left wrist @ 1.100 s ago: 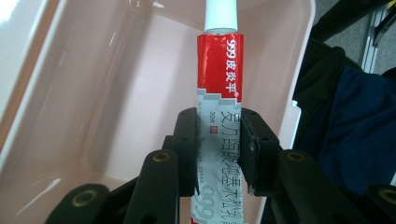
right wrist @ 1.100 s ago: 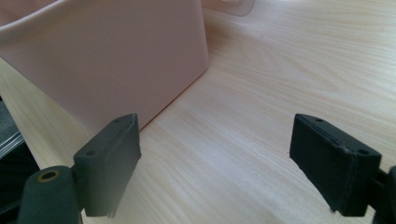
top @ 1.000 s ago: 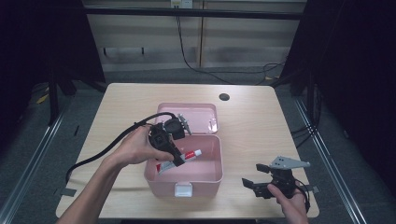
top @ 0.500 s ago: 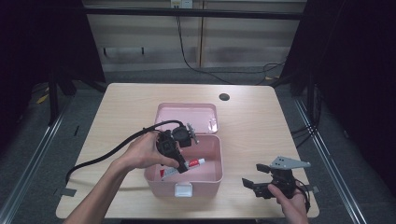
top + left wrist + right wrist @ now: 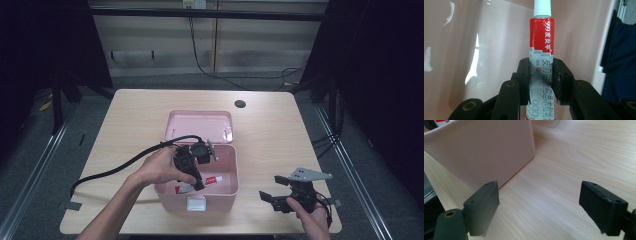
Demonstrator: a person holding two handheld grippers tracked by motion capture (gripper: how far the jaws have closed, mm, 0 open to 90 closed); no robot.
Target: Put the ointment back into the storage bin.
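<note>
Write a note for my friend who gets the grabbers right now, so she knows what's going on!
Left gripper: shut on the tube, gripping its lower, silver part, cap pointing away. It is down inside the open pink box.
Right gripper: open, holding nothing, over the table beside the box's outer wall.
Box lid lies open behind the box.
Done: the tube is in the box but not let go.
Left, probably: open the left jaws, lift that gripper out, then perhaps close the lid.
</note>
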